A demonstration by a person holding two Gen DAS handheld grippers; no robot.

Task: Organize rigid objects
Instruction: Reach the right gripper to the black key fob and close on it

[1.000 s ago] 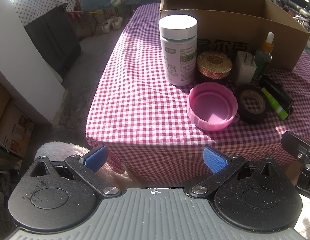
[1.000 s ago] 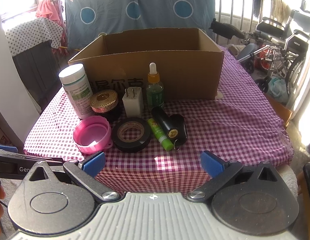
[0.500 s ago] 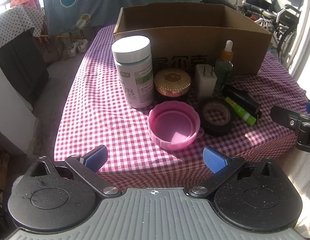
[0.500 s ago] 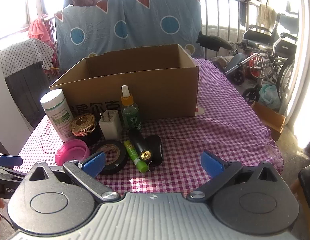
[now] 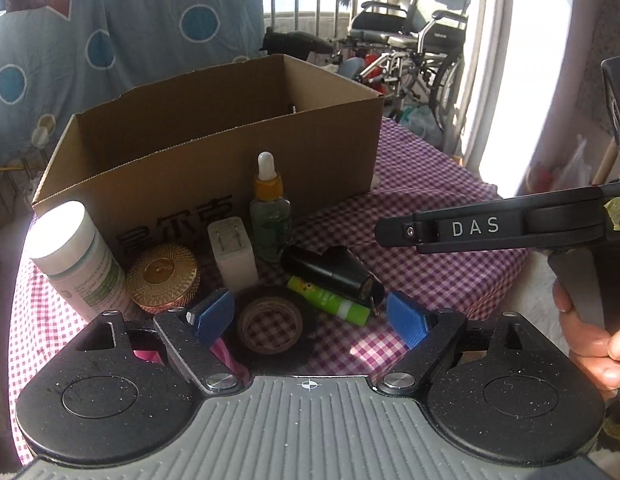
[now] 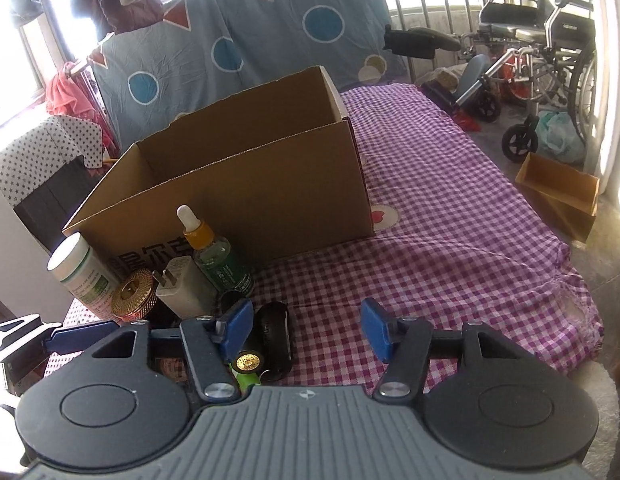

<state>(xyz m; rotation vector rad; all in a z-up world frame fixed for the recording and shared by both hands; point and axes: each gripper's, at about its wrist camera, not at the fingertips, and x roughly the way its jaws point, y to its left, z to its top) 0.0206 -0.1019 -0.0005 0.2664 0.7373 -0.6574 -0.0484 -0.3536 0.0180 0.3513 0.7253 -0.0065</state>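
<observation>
An open cardboard box (image 5: 213, 136) stands on the purple checked table (image 5: 438, 264). In front of it are a white pill bottle (image 5: 75, 258), a gold lid (image 5: 163, 276), a white charger (image 5: 231, 254), a dropper bottle (image 5: 269, 216), a black tape roll (image 5: 269, 326), a green tube (image 5: 328, 299) and a black cylinder (image 5: 330, 274). My left gripper (image 5: 310, 318) is open, low over the tape roll. My right gripper (image 6: 305, 330) is open, its left finger beside the black cylinder (image 6: 274, 338). The box (image 6: 237, 184) stands behind.
A pink cap (image 5: 221, 354) lies partly hidden under my left gripper. The right gripper's body (image 5: 490, 228) reaches in from the right in the left wrist view. A wheelchair (image 6: 538, 52) and a small cardboard box (image 6: 558, 192) stand on the floor to the right.
Both grippers have moved forward and in over the table, toward the row of objects. The left one swung right from the table's left corner. Both stay open.
</observation>
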